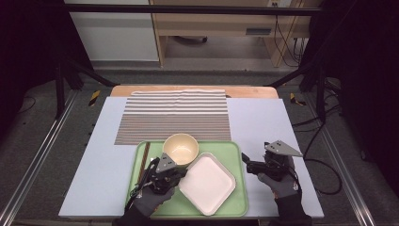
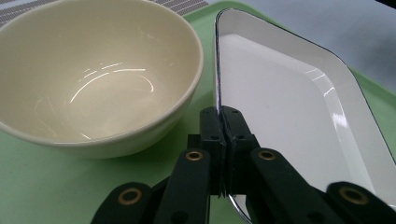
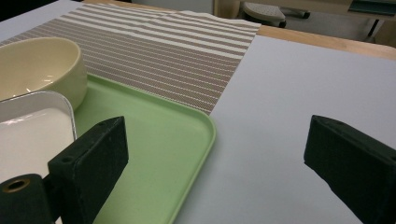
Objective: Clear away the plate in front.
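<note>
Nearest the camera, at the near edge of the pale blue tabletop (image 1: 263,117), lies the green tray (image 1: 237,197). Beyond it a striped mat (image 1: 174,115) reaches the far edge. On the tray's right half sits the white square plate (image 1: 207,183), turned cornerwise; the cream bowl (image 1: 180,148) stands at the tray's far edge, just beside it. The left gripper (image 2: 223,122) is clamped on the plate's rim at its left corner. The right gripper (image 3: 215,158) hovers off the tray's right edge, jaws wide apart, holding nothing.
</note>
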Tool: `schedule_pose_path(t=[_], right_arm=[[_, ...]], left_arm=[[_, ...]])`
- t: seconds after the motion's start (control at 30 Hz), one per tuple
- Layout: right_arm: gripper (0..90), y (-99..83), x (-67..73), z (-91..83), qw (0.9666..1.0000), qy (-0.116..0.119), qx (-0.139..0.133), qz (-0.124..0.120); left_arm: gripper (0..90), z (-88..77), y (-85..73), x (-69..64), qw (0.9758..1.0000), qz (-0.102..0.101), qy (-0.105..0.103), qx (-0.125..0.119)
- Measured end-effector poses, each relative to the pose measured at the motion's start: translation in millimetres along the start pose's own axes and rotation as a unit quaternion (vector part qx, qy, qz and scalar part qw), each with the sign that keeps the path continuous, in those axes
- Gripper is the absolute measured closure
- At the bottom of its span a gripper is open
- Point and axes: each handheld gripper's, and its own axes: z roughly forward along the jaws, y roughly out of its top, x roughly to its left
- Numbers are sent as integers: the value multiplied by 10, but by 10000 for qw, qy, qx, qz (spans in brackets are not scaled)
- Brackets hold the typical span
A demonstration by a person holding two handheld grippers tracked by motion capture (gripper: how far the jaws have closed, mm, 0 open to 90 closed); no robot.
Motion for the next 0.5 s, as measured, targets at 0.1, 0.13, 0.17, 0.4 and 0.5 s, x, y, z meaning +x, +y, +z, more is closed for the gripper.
schedule_pose_path(t=[0.1,0.13,0.17,0.4,0.5], right_arm=[[65,0,0,0,10000,0,-2,0],[65,0,1,0,10000,-3,2,1],[65,-1,3,1,10000,-1,9,16],[65,-5,-2,8,10000,0,25,9],[65,-6,-6,9,10000,1,11,15]], left_arm=[[877,28,-16,4,10000,-21,-71,12],[877,36,-21,5,10000,-19,-83,12],[877,44,-25,6,10000,-28,-92,11],[874,125,-67,50,9998,-116,-87,125],[866,155,-76,50,9998,-50,-49,186]])
